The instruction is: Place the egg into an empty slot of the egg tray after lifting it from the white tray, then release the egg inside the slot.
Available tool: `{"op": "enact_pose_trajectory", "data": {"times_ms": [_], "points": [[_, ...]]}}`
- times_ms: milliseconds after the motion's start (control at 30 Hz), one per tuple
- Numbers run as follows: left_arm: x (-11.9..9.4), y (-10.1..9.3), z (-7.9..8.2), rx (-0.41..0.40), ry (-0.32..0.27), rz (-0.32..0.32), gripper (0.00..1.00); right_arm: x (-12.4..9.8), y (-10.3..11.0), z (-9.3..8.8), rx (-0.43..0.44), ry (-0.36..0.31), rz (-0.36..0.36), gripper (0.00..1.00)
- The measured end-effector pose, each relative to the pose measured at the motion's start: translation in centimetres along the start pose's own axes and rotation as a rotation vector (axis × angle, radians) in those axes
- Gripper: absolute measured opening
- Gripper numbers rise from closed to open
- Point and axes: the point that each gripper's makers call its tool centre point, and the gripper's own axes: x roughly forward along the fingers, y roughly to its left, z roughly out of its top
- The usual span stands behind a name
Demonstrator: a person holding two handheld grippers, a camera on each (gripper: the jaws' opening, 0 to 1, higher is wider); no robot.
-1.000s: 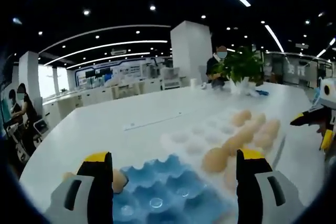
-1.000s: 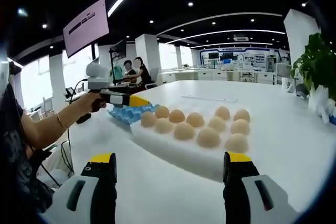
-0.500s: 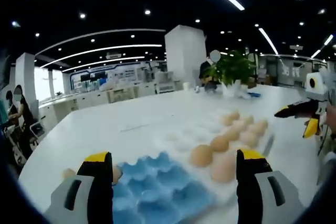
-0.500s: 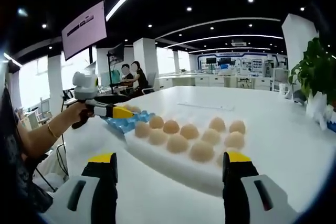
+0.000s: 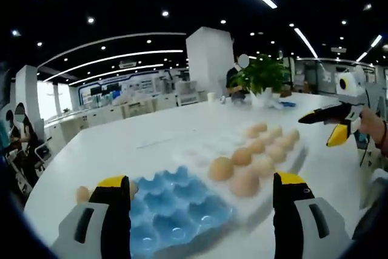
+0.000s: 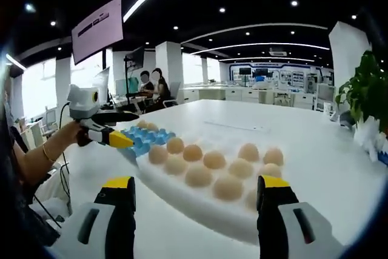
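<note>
Both tools [image 5: 197,210] [image 6: 197,210] released, eggs [image 6: 212,160] on white tray [image 6: 182,192], blue egg tray [image 5: 176,207] beside, potted plant [image 5: 262,77] behind

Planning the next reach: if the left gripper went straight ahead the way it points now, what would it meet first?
Probably the blue egg tray, lying between the open left gripper's jaws just ahead, with the white tray of eggs beyond; depth is uncertain.

The left gripper [image 5: 203,210] hangs over the blue egg tray [image 5: 173,207], jaws wide apart with nothing between them. Touching that tray's right side lies the white tray [image 5: 285,159] with eggs [image 5: 221,168]. Beyond the white tray, far right, hovers the right gripper [image 5: 327,127].
</note>
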Motion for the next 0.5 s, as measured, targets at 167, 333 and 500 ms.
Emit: {"op": "enact_pose_trajectory", "data": {"times_ms": [167, 333, 500], "points": [[-1.0, -0.2, -0.2, -0.017, 0.002, 0.004, 1.0, 0.3, -0.3, 0.5, 0.006, -0.01, -0.006, 0.85], [-2.1, -1.3, -0.1, -0.066, -0.007, -0.034, 1.0, 0.6, -0.9, 1.0, 0.006, -0.013, -0.015, 0.85], [-2.6, -1.1, -0.9, -0.009, 0.036, 0.009, 1.0, 1.0, -1.5, 1.3, 0.008, -0.017, -0.02, 0.85]]}}
